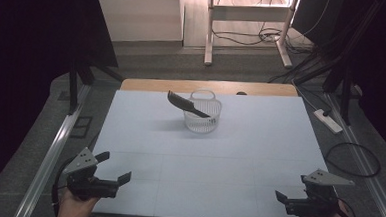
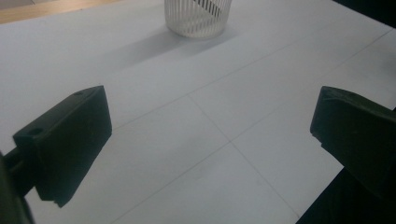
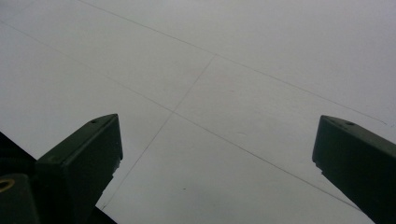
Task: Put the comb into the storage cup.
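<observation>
A white slatted basket [image 1: 202,114] stands on the white table [image 1: 203,154], at its far middle. A dark comb [image 1: 186,103] leans out of the basket over its left rim, tilted up to the left. In the left gripper view the basket [image 2: 198,21] is at the top edge, far ahead. My left gripper [image 1: 114,166] is held at the near left corner, open, with nothing between its jaws [image 2: 210,121]. My right gripper [image 1: 292,188] is at the near right corner, also open and empty [image 3: 217,140], over bare table.
A wooden strip [image 1: 152,84] edges the table's far side. Metal rails [image 1: 53,151] run along both sides. On the floor at the right lie a white power strip [image 1: 328,120] and a looped cable [image 1: 353,159]. A white desk frame [image 1: 210,34] stands behind.
</observation>
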### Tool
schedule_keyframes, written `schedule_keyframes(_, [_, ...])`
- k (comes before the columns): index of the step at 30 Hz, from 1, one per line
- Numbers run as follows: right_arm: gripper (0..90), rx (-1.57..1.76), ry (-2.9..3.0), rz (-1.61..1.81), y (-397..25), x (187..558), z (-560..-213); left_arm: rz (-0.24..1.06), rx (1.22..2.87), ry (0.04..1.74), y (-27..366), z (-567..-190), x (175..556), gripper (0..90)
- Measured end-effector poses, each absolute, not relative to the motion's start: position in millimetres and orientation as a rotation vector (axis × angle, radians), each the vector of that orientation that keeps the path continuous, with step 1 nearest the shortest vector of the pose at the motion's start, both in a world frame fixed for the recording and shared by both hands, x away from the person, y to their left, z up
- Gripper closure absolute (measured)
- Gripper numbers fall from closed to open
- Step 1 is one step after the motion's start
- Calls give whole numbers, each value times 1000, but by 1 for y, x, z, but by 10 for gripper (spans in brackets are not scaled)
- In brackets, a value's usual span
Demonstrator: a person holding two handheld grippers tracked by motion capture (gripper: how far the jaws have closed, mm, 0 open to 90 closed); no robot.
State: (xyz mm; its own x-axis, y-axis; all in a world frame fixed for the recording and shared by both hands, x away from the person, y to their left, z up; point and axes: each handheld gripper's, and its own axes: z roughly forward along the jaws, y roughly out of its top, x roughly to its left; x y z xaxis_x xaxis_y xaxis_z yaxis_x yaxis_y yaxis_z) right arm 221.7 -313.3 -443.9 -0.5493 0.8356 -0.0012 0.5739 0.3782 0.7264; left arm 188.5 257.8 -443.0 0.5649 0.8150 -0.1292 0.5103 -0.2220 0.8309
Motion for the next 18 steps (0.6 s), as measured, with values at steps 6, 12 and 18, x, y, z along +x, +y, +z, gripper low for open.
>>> schedule_keyframes(6, [23,1226,2275,976,-313,222,-444,433,1917,1087,257,-446,180,0])
schedule_keyframes(12, [23,1223,2276,973,-313,221,-444,419,1933,1111,258,-450,175,0])
schedule_keyframes(18, [23,1225,2274,973,-313,221,-444,394,1966,1149,260,-457,171,0])
